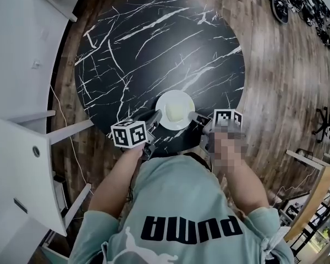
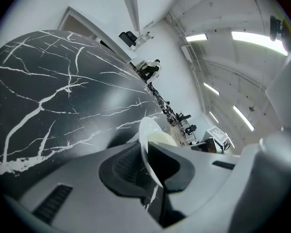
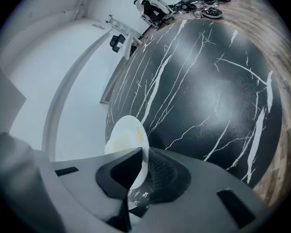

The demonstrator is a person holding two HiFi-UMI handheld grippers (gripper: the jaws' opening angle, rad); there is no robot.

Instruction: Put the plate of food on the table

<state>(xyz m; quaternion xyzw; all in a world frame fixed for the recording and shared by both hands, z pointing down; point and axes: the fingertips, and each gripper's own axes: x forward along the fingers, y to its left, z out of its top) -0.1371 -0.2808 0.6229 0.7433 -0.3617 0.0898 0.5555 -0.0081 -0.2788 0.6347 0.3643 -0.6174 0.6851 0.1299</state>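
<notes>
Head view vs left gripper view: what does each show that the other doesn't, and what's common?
Head view only: the table as a whole round outline, the wooden floor, the person's teal shirt, and the layout: left gripper and right gripper on opposite sides of the plate, near the table's near edge.
Left gripper view only: the plate's rim close up between that gripper's jaws, plus ceiling lights.
Both: the black marbled table, the white plate, pale food on it.
</notes>
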